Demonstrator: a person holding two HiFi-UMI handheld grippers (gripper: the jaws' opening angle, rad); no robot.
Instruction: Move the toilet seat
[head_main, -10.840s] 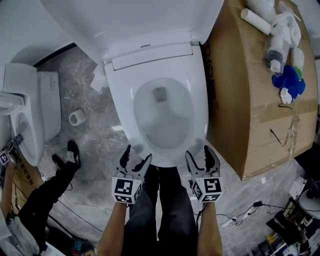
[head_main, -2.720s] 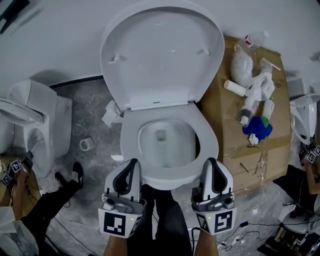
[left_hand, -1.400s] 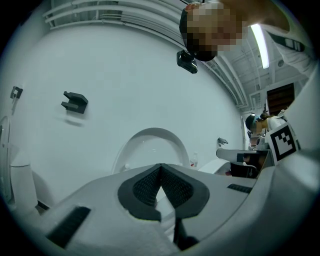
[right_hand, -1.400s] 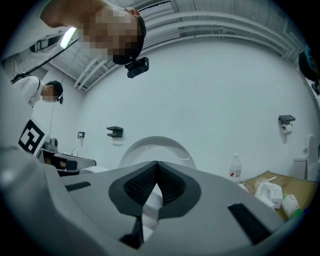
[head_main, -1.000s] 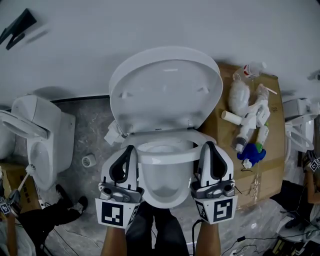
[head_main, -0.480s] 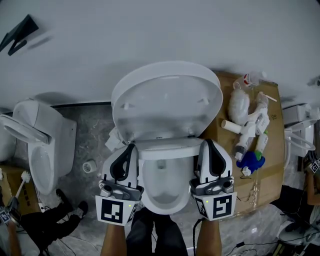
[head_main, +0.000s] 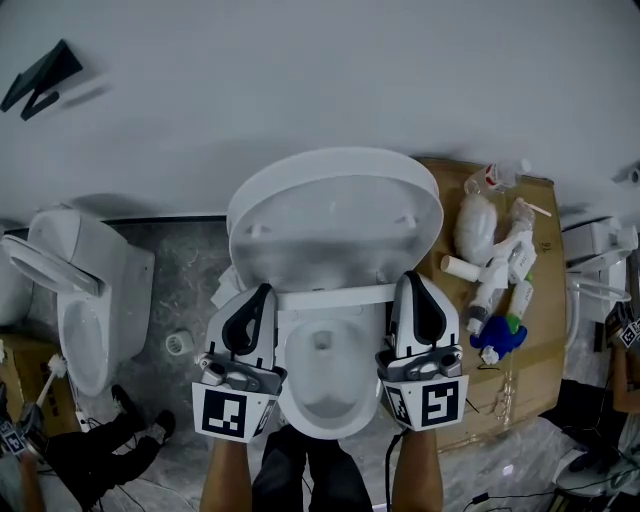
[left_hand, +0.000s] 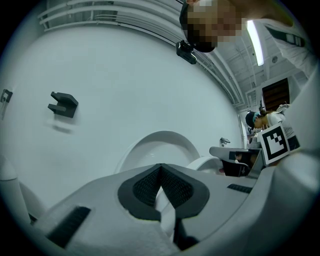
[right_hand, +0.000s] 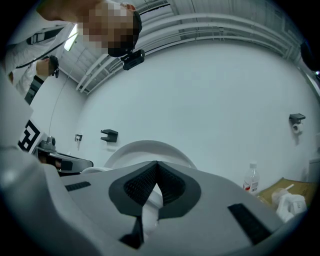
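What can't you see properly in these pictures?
- Head view: whether the left gripper and right gripper touch the toilet seat; their own bodies cover that spot.
- Both gripper views: the toilet bowl, blocked by each gripper's body.
- Right gripper view: the label on the bottle, too small to read.

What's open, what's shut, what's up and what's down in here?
Toilet lid: open, tipped back toward the wall.
Toilet seat: raised off the bowl, nearly up to the lid.
Left gripper: jaws shut, by the seat.
Right gripper: jaws shut, by the seat.
Water bottle: upright, cap on.
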